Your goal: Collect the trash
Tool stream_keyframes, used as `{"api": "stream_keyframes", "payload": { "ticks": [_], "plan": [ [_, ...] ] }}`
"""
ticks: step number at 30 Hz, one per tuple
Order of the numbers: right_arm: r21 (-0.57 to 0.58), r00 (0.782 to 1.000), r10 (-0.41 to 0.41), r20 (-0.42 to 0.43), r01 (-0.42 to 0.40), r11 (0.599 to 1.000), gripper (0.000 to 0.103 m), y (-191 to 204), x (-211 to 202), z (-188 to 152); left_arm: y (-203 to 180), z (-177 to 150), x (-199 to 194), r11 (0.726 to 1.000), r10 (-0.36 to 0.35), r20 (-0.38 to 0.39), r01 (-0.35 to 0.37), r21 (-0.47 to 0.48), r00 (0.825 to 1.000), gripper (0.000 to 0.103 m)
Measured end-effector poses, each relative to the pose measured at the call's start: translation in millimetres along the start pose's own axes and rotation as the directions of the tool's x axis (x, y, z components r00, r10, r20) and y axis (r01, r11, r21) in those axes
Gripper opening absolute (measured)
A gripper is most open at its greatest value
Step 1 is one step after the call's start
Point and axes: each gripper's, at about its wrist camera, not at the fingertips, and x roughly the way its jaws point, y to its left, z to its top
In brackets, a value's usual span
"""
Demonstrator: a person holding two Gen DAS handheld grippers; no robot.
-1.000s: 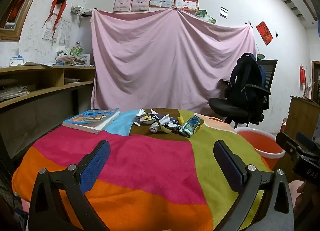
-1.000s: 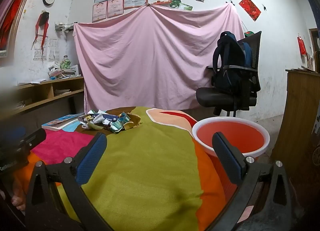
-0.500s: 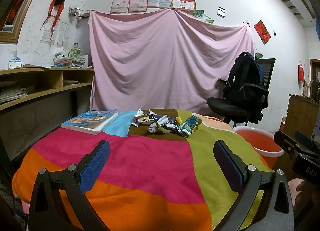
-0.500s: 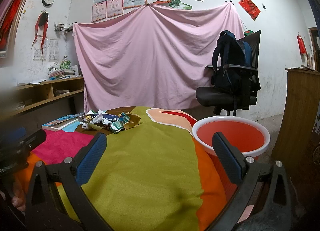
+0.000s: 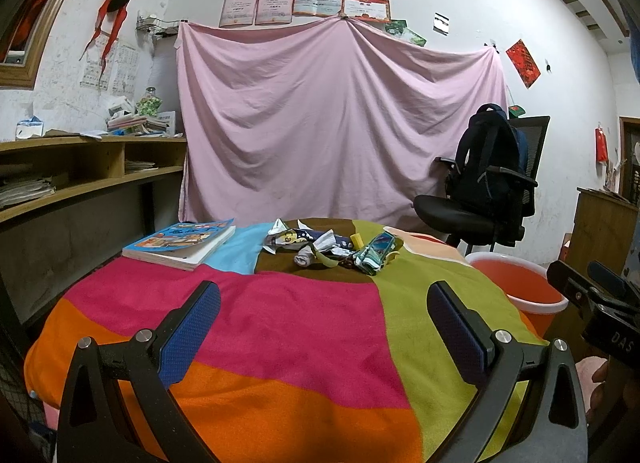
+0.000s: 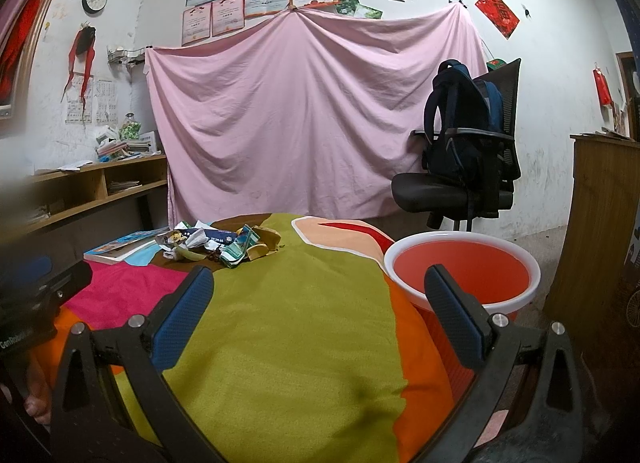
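a small heap of trash [image 5: 334, 249] sits on the far part of the desk, on a brown patch of the cloth: crumpled white paper, torn printed wrappers, a flattened teal and silver packet [image 5: 376, 253], and a curved strip of yellowish peel. in the right wrist view the same heap [image 6: 218, 245] lies far ahead and to the left.

just left of the heap, a thick softcover book [image 5: 180, 245] with a bright illustrated cover lies flat on the cloth, apart from the trash.

the desk is draped in a fuzzy patchwork cloth [image 5: 288, 323] with broad curved panels of magenta, orange, olive green, light blue and brown.

off the right edge of the desk stands a round red plastic basin [image 6: 464, 275] with a white rim, well apart from the trash.

the left tongs [image 5: 324, 323] hover low over the near magenta panel, spread wide and holding nothing; their inner pads [image 5: 192, 327] are blue and dimpled, on black arms. the right tongs [image 6: 320, 311] are also spread wide and hold nothing, over the green panel, with the basin beyond the right finger.

behind, a wrinkled pink sheet [image 5: 336, 123] hangs on a white wall, a black office chair [image 6: 460, 183] carries a dark backpack, and wooden shelves [image 5: 80, 167] run along the left.
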Motion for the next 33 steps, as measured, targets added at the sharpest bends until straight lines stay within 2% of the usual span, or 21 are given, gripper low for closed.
{"api": "stream_keyframes", "payload": {
  "ticks": [33],
  "plan": [
    [0.005, 1.0, 0.0, -0.002, 0.0, 1.0, 0.103, -0.7, -0.3, 0.4, -2.6, -0.8, 0.7, 1.0, 0.002, 0.001, -0.002, 0.002, 1.0, 0.101]
  ]
}}
